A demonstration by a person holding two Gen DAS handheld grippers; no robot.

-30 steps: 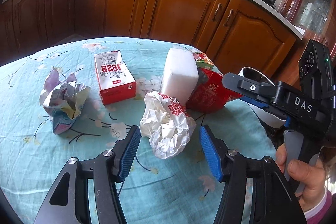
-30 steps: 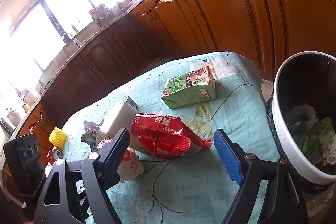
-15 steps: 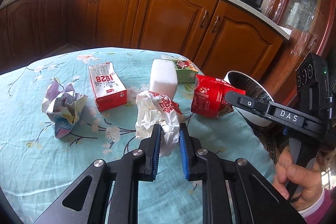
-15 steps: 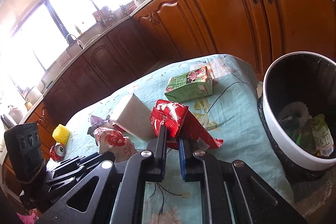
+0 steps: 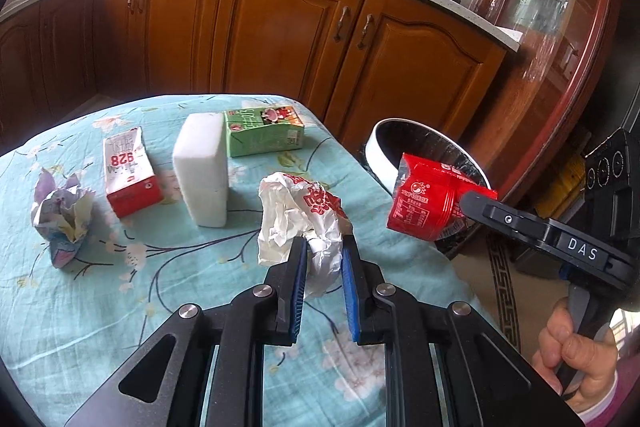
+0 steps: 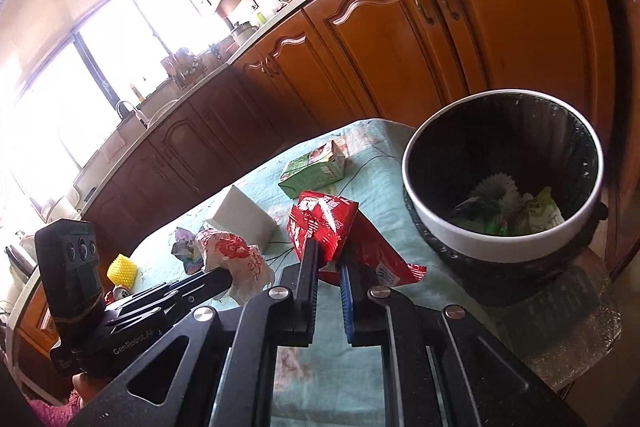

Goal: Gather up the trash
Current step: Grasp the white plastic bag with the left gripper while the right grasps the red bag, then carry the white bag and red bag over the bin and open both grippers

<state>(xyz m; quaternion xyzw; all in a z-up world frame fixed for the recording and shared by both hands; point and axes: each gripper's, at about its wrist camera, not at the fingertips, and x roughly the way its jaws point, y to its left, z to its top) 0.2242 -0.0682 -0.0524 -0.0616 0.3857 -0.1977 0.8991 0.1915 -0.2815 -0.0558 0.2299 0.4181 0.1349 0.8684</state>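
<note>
Left tongs clamped on crumpled white plastic bag, centre frame just above surface. Right tongs clamped on glossy red wrapper, left of round white-rimmed bin. Might slip: thin slick film, pinched only at edges.

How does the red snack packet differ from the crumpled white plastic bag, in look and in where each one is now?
The red snack packet is glossy, mostly red and fairly flat; the crumpled white plastic bag is white with red print and bunched up. The packet hangs by the trash bin, past the table edge in the left wrist view; the bag is over the tablecloth. The right tongs grip the packet, the left tongs the bag. Both are clamped trash.
</note>
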